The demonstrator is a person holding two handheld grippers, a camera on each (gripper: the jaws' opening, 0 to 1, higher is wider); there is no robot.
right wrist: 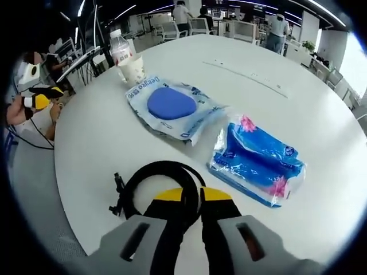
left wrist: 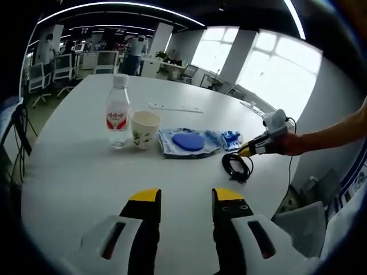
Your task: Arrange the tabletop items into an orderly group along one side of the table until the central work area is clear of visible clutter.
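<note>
In the left gripper view, the left claw (left wrist: 184, 197) hangs parted and empty over the white counter (left wrist: 74, 166), well short of the paper cup (left wrist: 144, 129), which stands between the water bottle (left wrist: 117, 113) and the blue-disc packet (left wrist: 188, 142). In the right gripper view, the right claw (right wrist: 192, 195) appears pinched on the black cable coil (right wrist: 156, 182), the blue wipes pack (right wrist: 256, 160) lying just beyond it.

Office chairs (left wrist: 49, 73): upper left of the left gripper view, pale, beyond the table's far edge.
Windows (left wrist: 269, 63): upper right of the left gripper view, bright and washed out.
Ceiling lights (left wrist: 114, 7): long curved strips along the top of the left gripper view.
People (right wrist: 278, 26): standing at the top of the right gripper view, among desks (right wrist: 243, 28).
Seated person (right wrist: 28, 63): far left of the right gripper view.
</note>
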